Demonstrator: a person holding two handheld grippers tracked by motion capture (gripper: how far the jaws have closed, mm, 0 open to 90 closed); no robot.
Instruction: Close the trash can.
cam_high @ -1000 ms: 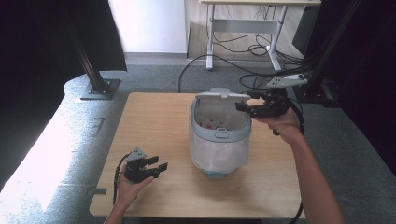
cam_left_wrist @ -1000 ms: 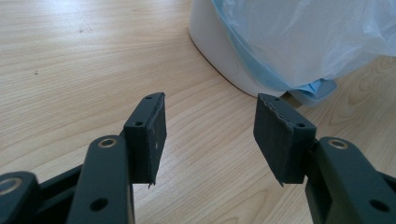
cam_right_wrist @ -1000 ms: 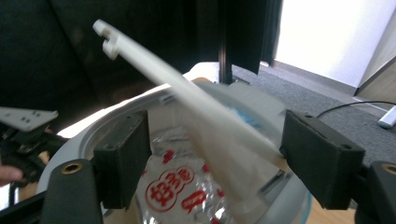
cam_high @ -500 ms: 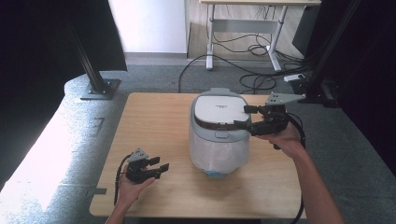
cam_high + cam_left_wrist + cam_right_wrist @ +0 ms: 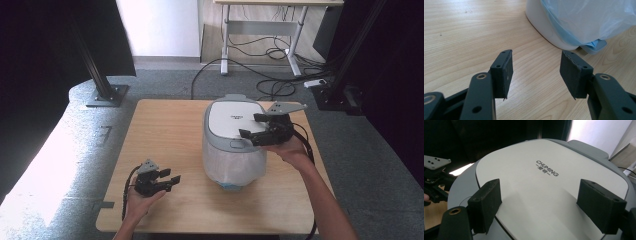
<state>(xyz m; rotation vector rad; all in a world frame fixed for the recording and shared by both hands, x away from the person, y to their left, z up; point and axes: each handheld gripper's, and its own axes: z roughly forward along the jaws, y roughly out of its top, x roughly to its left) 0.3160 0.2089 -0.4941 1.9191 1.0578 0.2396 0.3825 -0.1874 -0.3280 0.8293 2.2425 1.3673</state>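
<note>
1. Standing near the middle of the wooden worktop (image 5: 165,120), the white bin (image 5: 232,160) has its lid (image 5: 235,120) closed flat on top.
2. A thin plastic bag liner (image 5: 594,20) hangs down over the outside of the bin's body, with a pale blue fold showing at the base.
3. The lid is white with a grey rim, and the right gripper view shows dark lettering printed across its middle.
4. The right gripper (image 5: 252,126) hovers at the right edge of the lid, its fingers (image 5: 486,202) spread wide with nothing between them.
5. Whether those fingers rest on the lid or sit just above it cannot be told; in the right gripper view they stand over its white panel.
6. The left gripper (image 5: 170,181) lies low at the near left part of the worktop, well apart from the bin, held in the person's left hand (image 5: 142,200).
7. Its fingers (image 5: 504,72) are partly open and empty, with bare wood showing in the gap.
8. In the left gripper view they point toward the foot of the bin, which sits near but not touching them.
9. A black cable trails from each gripper toward the near edge of the worktop.
</note>
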